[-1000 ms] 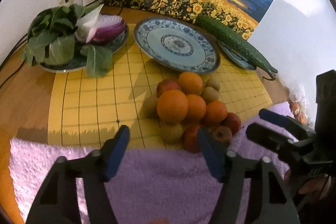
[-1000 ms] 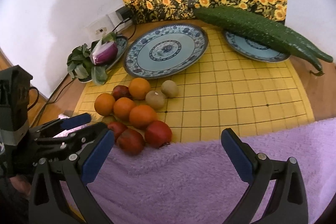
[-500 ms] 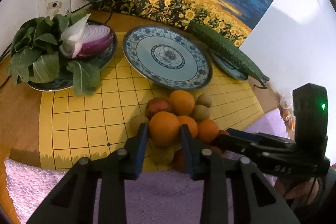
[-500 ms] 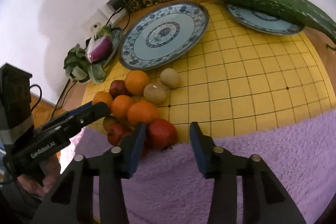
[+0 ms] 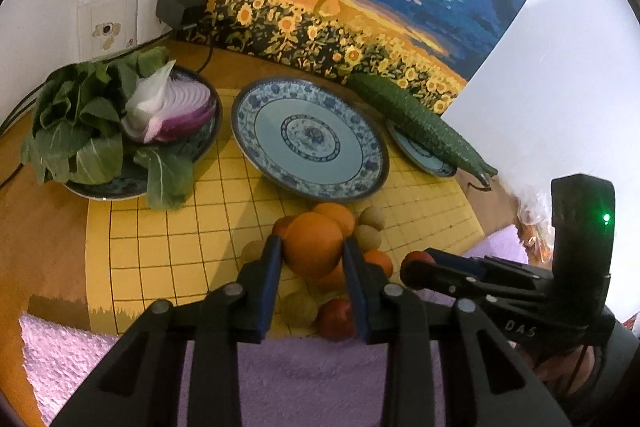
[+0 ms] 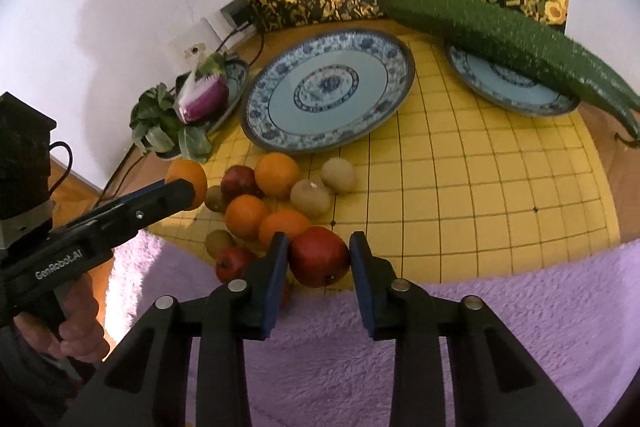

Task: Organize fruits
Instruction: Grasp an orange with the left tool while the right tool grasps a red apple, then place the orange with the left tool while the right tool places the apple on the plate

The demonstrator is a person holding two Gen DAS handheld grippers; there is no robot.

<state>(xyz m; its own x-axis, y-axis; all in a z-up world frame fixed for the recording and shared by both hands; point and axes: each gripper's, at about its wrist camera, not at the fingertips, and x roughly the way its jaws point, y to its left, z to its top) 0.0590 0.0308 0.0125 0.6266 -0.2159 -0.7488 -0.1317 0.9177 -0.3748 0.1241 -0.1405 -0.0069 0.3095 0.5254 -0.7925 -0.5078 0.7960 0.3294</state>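
A: What does the left wrist view show?
B: The left gripper [image 5: 313, 255] is clenched on an orange [image 5: 314, 243], held above the fruit pile [image 5: 340, 291] on the yellow mat [image 5: 168, 239], near the empty blue plate [image 5: 310, 139].
A: And the right wrist view?
B: The right gripper [image 6: 319, 255] grips a red apple [image 6: 319, 255] at the mat's front edge, beside the purple towel [image 6: 500, 339].

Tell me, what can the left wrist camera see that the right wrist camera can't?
Only the left wrist view shows the green light on the right gripper.

Only the right wrist view shows the person's hand and the red fruit close up between that gripper's fingers.

Both show the orange clamped in the left gripper, the empty blue plate and the cucumber.
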